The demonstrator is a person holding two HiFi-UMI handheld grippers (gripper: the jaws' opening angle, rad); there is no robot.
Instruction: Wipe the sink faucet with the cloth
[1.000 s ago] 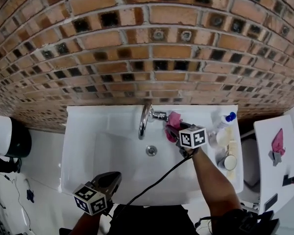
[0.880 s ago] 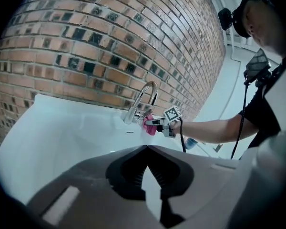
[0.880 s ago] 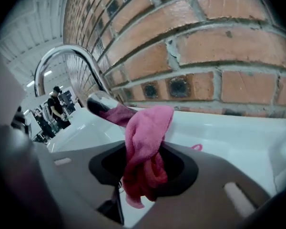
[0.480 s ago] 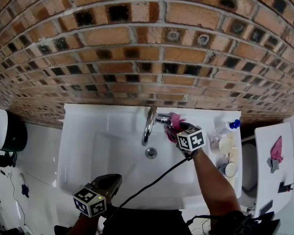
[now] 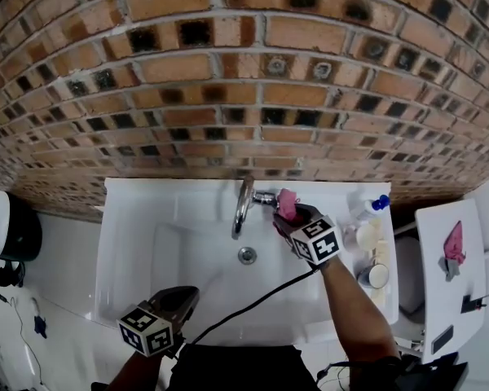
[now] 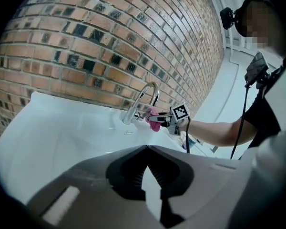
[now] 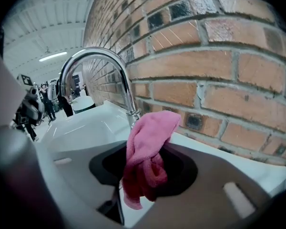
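The right tool (image 7: 144,175) is clamped on a crumpled pink cloth (image 7: 148,147), held just beside the base of the curved chrome faucet (image 7: 101,61) on the white sink (image 5: 138,218). The left tool (image 6: 147,150), jaws together and empty, hangs near the sink's front edge.

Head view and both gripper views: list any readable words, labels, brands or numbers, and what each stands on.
No readable text in any view.
Left marker cube and right marker cube: black-and-white square patterns only, no letters or numbers.
Blue-capped bottle: any label is too small to read.
Pink cloth: no print visible.
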